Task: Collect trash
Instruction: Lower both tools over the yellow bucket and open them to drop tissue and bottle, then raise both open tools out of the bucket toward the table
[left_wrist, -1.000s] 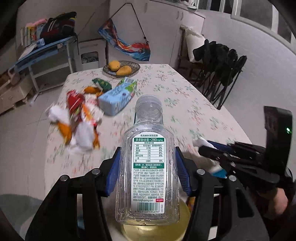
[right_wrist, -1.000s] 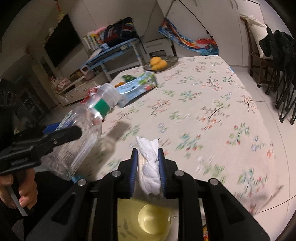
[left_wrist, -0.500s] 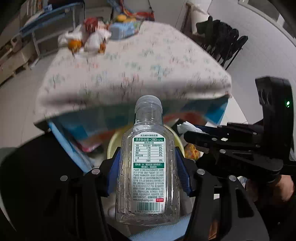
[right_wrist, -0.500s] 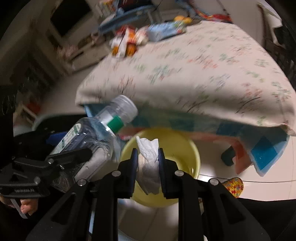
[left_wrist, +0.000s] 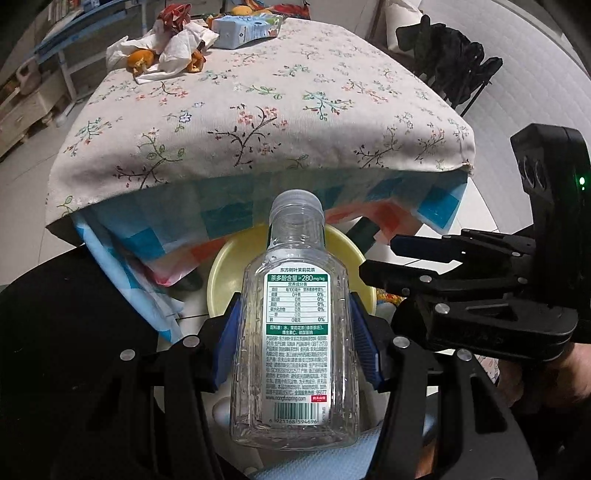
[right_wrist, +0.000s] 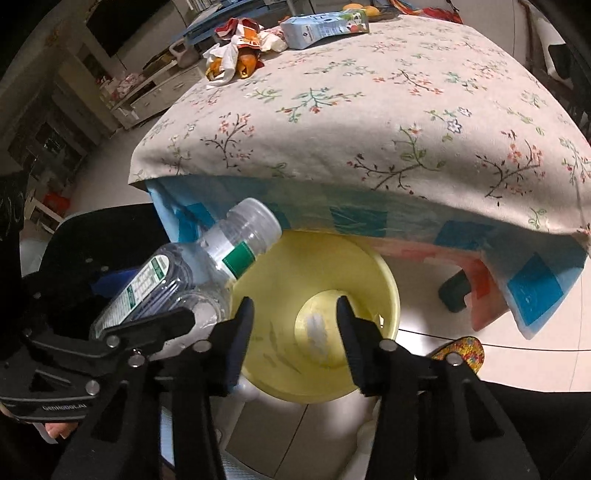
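The left gripper has its jaws clamped on the sides of an empty clear plastic bottle with a green-and-white label, cap end tilted forward above the near rim of a round yellow plastic basin that sits on the floor just below the desk's near edge. The right gripper hangs directly over the basin with its jaws opening and nothing between them; a blurred white crumpled tissue shows inside the basin, near its bottom. On the desk covered by a floral beige cloth, well beyond the basin at the far end, lie a heap of white tissues and orange peel and a light blue carton.
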